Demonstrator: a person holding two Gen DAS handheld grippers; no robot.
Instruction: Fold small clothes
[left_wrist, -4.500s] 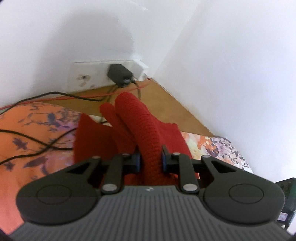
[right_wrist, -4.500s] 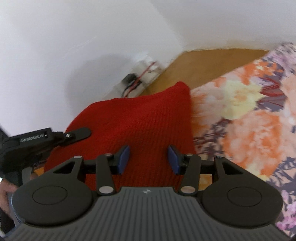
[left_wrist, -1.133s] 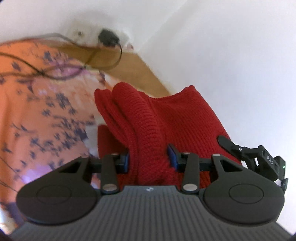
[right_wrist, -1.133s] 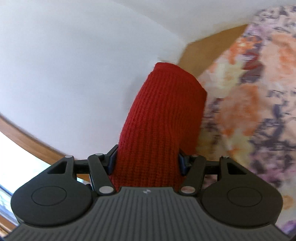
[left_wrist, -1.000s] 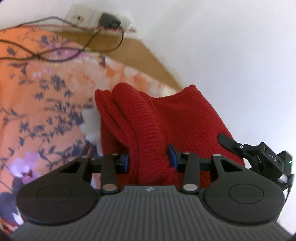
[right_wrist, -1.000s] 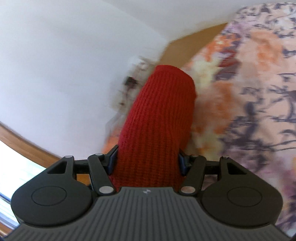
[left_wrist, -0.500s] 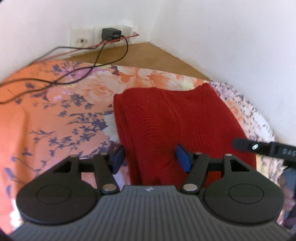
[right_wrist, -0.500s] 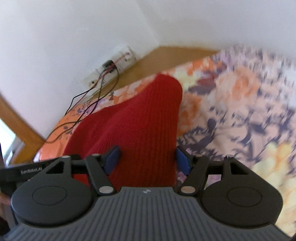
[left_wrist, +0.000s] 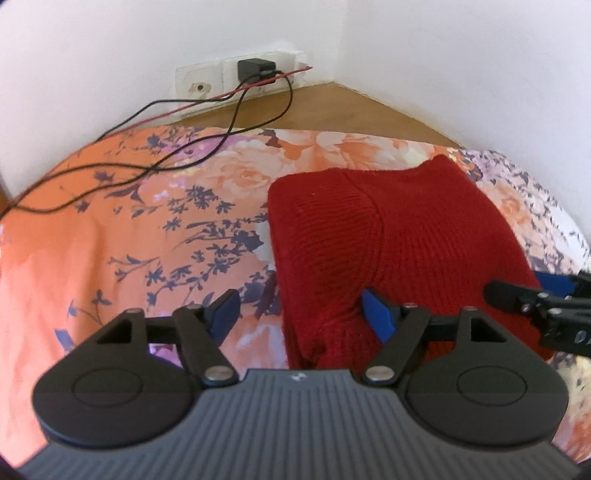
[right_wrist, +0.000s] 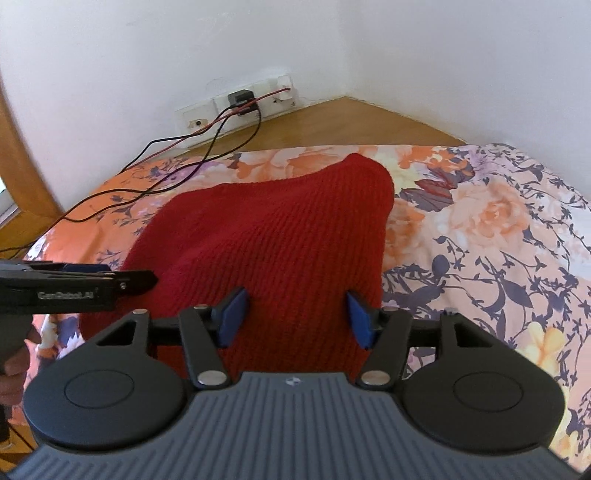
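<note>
Jaws stand apart on your left gripper (left_wrist: 301, 312) and right gripper (right_wrist: 293, 315), both over the red knit garment (left_wrist: 388, 236) lying on the floral bedspread (left_wrist: 110, 229).

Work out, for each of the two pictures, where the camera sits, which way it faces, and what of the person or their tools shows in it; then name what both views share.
Left wrist: sits on the left tongs, open, facing along them over the red knit garment on the floral bedspread toward the wall socket; the right tongs enter at right.
Right wrist: sits on the right tongs, open, facing the same corner; the left tongs and a hand show at left.
Shared: garment, bedspread, socket, black cables.
</note>
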